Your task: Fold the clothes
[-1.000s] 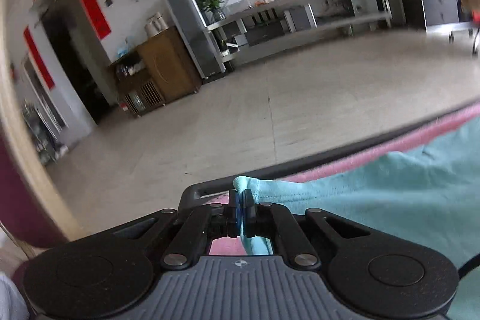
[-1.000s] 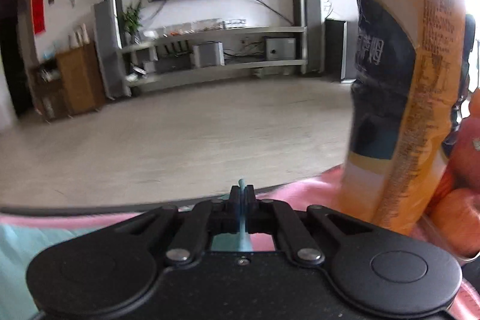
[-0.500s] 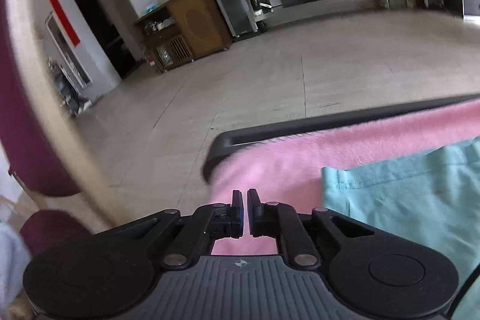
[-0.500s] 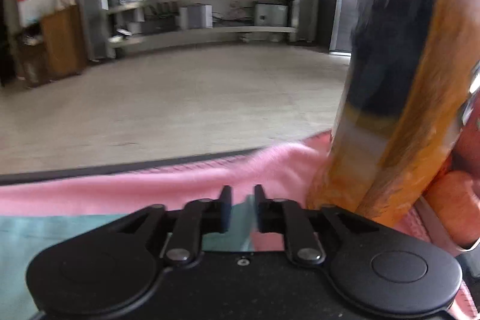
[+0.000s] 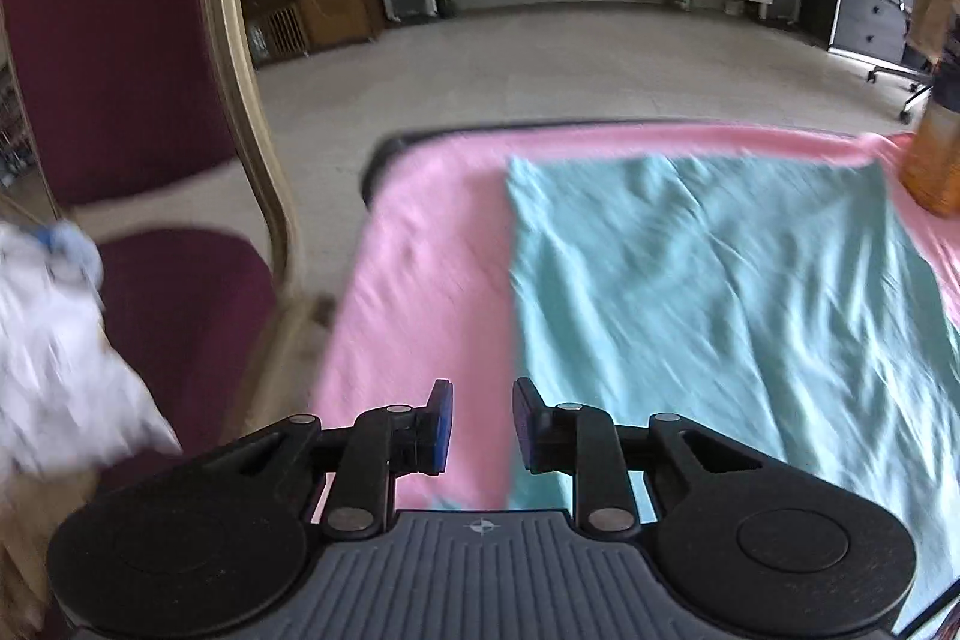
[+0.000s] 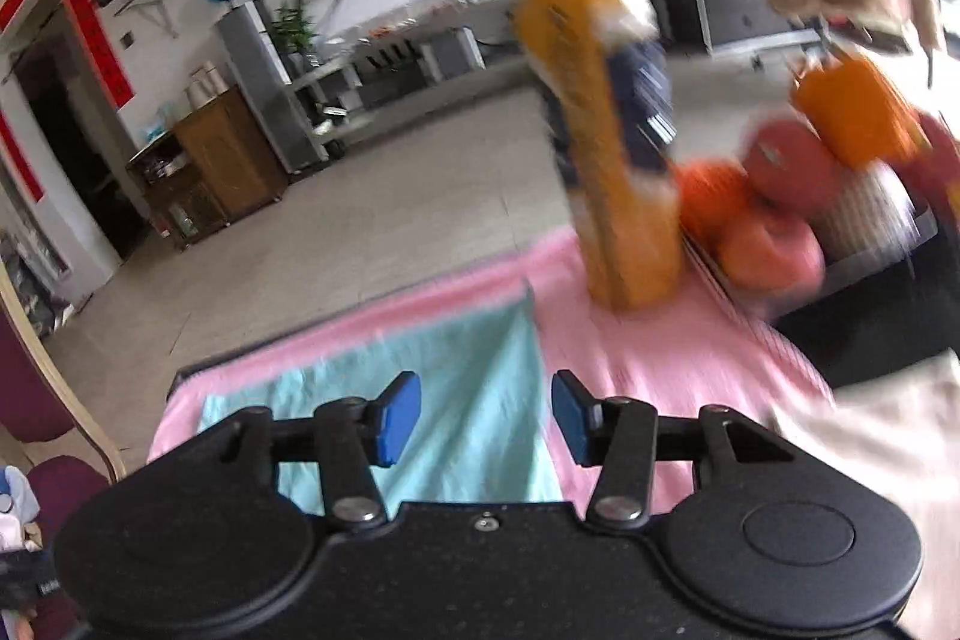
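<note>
A teal garment (image 5: 720,292) lies flat on a pink cloth (image 5: 414,280) that covers the table. It also shows in the right wrist view (image 6: 468,388), its right edge running between the fingers. My left gripper (image 5: 478,424) is open and empty above the garment's near left edge. My right gripper (image 6: 485,415) is open and empty above the garment's right side.
A tall orange bottle (image 6: 606,148) stands at the table's far right corner beside a basket of red and orange fruit (image 6: 780,220). A maroon chair (image 5: 120,100) with white clothes (image 5: 54,358) stands left of the table. A cream cloth (image 6: 888,436) lies at right.
Both grippers let go of the teal garment, opened, and drew back and up from the table's far edge. The garment now lies flat.
</note>
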A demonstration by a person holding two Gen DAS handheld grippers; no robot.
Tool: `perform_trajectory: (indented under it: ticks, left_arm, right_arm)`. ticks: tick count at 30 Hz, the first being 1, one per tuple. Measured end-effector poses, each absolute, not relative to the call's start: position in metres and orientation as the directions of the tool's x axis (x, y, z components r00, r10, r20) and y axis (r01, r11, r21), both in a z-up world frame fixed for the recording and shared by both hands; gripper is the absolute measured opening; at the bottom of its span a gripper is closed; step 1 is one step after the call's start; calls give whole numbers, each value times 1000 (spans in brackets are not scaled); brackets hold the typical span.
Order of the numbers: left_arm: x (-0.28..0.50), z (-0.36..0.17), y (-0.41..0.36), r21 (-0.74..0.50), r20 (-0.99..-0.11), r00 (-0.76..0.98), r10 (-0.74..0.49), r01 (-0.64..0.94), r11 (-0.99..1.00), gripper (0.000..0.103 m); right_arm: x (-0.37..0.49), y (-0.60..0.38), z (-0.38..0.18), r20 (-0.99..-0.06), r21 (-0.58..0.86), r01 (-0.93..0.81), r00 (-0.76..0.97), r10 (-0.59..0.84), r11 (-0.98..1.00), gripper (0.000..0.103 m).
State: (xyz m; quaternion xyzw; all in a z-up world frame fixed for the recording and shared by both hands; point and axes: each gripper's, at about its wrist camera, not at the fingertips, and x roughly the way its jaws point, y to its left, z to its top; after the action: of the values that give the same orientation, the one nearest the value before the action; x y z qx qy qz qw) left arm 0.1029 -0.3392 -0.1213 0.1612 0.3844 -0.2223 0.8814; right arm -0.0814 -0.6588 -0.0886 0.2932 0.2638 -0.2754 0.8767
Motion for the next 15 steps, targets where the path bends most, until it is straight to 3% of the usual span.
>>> perform_trajectory:
  ticks: [2, 4, 9, 15]
  left_arm:
    - [100, -135, -337, 70, -744, 592, -311, 531, 845, 15]
    - [98, -143, -342, 63, -754, 572, -324, 553, 831, 14]
    - [94, -163, -355, 46, -776, 522, -354, 607, 793, 14]
    - [97, -185, -358, 38, -814, 477, -332, 614, 788, 14]
  right_arm:
    - [-99, -660, -110, -634, 408, 651, 706, -314, 640, 28]
    - [-102, -666, -131, -673, 422, 660, 687, -273, 622, 21]
    - [-83, -672, -174, -811, 366, 664, 572, -127, 652, 22]
    - [-74, -665, -189, -855, 253, 639, 498, -141, 726, 22]
